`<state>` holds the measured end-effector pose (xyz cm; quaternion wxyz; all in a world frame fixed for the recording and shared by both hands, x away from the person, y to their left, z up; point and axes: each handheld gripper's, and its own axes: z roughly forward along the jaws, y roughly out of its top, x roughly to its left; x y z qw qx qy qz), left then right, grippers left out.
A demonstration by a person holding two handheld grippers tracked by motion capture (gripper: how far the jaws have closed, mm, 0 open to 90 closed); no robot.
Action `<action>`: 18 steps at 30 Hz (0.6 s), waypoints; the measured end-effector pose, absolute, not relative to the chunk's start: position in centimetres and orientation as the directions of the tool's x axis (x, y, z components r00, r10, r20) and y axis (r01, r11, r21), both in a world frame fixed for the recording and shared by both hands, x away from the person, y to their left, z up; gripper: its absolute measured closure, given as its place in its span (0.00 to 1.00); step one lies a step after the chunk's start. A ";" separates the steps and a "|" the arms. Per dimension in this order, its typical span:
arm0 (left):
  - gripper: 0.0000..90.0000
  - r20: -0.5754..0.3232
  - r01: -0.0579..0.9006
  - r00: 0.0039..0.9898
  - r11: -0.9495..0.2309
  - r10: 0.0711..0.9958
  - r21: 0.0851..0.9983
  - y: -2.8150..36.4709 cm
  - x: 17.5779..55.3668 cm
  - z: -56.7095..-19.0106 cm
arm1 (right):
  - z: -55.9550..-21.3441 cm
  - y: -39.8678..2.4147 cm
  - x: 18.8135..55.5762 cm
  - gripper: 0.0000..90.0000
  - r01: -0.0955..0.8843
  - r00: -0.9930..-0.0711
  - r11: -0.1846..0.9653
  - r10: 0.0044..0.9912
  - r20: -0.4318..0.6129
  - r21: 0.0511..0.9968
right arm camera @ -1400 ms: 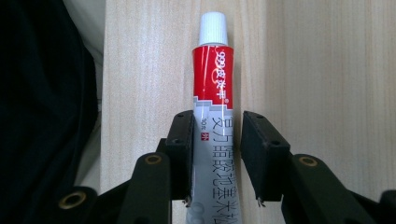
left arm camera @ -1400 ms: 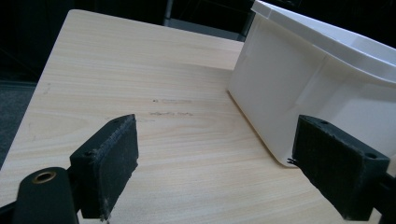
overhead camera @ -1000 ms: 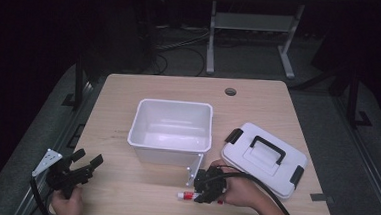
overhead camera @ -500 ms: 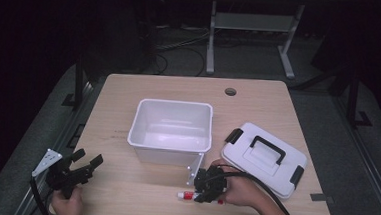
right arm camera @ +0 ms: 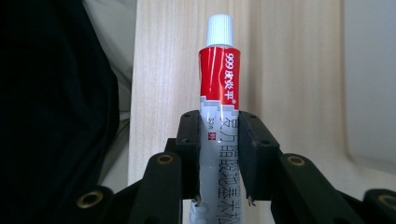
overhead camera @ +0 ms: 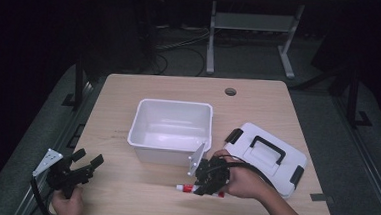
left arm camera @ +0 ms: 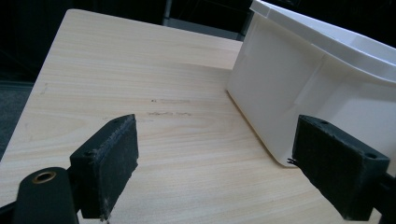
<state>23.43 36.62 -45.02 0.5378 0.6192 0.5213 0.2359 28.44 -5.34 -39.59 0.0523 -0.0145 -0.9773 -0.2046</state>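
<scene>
Now, from above, the right gripper (overhead camera: 205, 180) sits low at the table's (overhead camera: 129, 93) near edge, just in front of the white bin (overhead camera: 172, 129), with a red-and-white tube (overhead camera: 189, 188) lying flat and poking out to its left. The lid (overhead camera: 270, 155) with the black handle rests beside the bin. The left gripper (overhead camera: 77, 166) idles at the near left corner.

Along the left gripper's own jaws, they stand wide apart and hold nothing, the bin wall just beyond them.

Along the right gripper's jaws, the pads (right arm camera: 189, 149) press both sides of the tube's grey body, red band and white cap (right arm camera: 219, 30) reaching past them. I'd say lift it straight up, keeping it level, before swinging toward the bin.
</scene>
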 end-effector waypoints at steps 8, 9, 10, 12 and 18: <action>0.15 -0.273 0.390 0.344 0.128 0.898 0.912 36.6 23.5 -45.0 | -36.5 -4.8 28.7 0.79 0.028 -0.995 0.906 -0.013 0.094 0.422; 0.15 -0.274 0.390 0.345 0.128 0.898 0.912 36.6 23.5 -45.0 | -36.1 -4.8 28.7 0.79 0.025 -0.996 0.904 -0.015 0.091 0.428; 0.15 -0.274 0.390 0.345 0.128 0.898 0.912 36.6 23.5 -45.0 | -35.6 -4.7 28.8 0.79 0.027 -0.996 0.902 -0.014 0.092 0.431; 0.15 -0.275 0.390 0.345 0.129 0.898 0.912 36.6 23.5 -45.1 | -34.8 -4.6 29.0 0.79 0.017 -0.997 0.899 -0.020 0.079 0.438; 0.15 -0.276 0.391 0.345 0.130 0.897 0.911 36.7 23.5 -45.1 | -32.3 -4.2 29.6 0.79 0.005 -0.998 0.893 -0.022 0.053 0.450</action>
